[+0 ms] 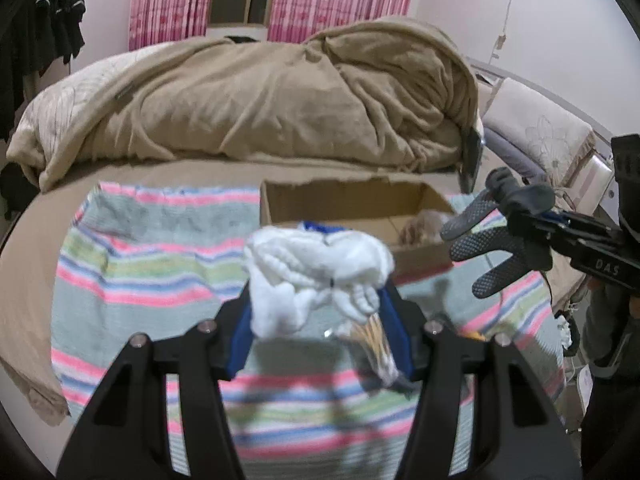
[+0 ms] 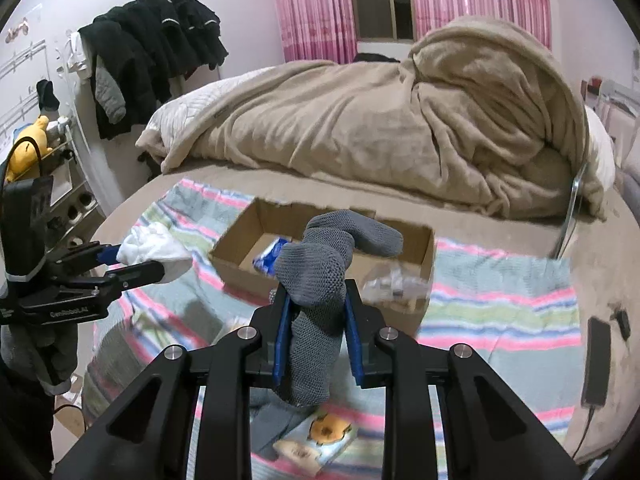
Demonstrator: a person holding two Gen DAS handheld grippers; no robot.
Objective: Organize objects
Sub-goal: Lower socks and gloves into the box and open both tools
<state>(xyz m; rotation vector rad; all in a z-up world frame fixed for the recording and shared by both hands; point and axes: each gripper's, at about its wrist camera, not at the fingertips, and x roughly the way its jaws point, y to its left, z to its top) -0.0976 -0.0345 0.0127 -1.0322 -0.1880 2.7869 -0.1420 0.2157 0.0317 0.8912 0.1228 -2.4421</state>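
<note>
My left tool (image 1: 316, 280) pinches a white cloth (image 1: 316, 264) above the striped towel (image 1: 152, 272). My right tool (image 2: 318, 300) grips a grey glove (image 2: 324, 264) near the cardboard box (image 2: 424, 248) on the bed (image 2: 592, 264).

There are two grippers, the left gripper (image 1: 316, 276) and the right gripper (image 2: 318, 300). One white cloth (image 1: 316, 276) and one grey glove (image 2: 320, 276) are in view. One cardboard box (image 2: 424, 240) holds one blue packet (image 2: 270, 258) and one clear wrapper (image 2: 394, 286) (its contents too blurred to count). One striped towel (image 1: 152, 272), one beige blanket (image 1: 280, 108), one phone (image 2: 598, 360) and one snack packet (image 2: 320, 436) complete the count.
</note>
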